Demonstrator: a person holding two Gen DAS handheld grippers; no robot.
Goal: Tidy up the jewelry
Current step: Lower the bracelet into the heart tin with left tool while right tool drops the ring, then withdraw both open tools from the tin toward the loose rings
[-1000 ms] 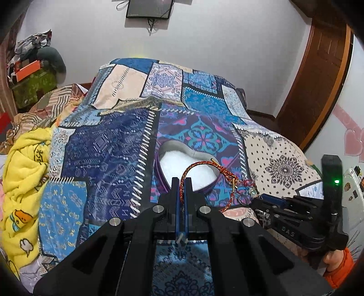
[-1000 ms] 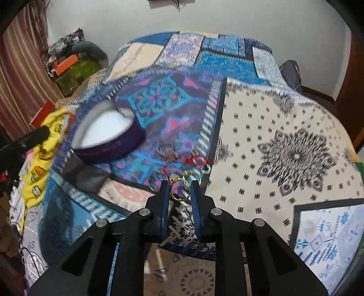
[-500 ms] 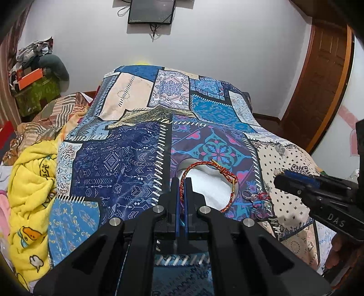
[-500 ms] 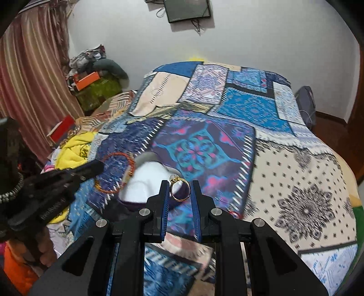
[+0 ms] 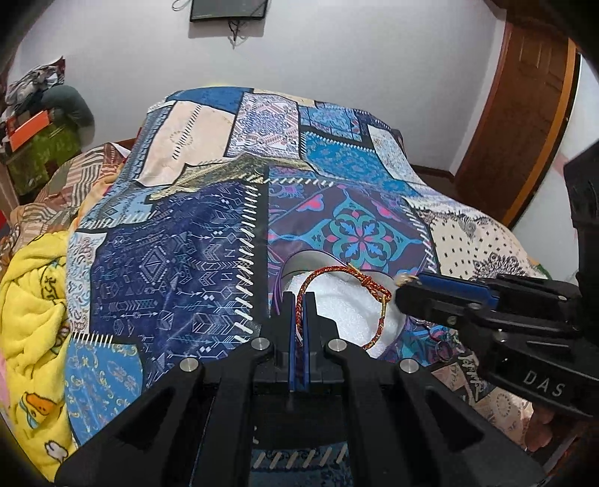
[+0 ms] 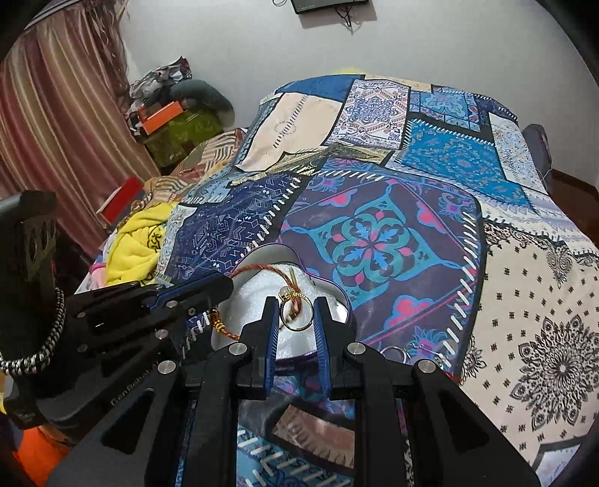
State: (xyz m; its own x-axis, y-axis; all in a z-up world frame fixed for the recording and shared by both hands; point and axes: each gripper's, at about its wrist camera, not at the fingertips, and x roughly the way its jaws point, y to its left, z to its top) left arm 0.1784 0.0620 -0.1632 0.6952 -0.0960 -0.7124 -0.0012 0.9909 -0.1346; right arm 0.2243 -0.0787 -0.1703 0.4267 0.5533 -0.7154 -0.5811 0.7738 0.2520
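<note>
braided red-gold bracelet pinched in left gripper, jaws nearly closed | gold ring clamped across right gripper, jaws ring-wide | both hover over white-lined box, 12 o'clock of fingers, ready to drop | loose rings on bedspread at 3 o'clock

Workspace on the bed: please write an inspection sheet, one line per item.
Surface: patchwork bedspread.
Job's things: heart-shaped box, white lining; braided bracelet; gold ring; loose rings on the spread.
Clutter: yellow blanket, pile of things.
Grippers: left gripper shut on bracelet; right gripper shut on ring; both over the box.
Cables: wires under wall screen.
Surroundings: curtain, wooden door.
</note>
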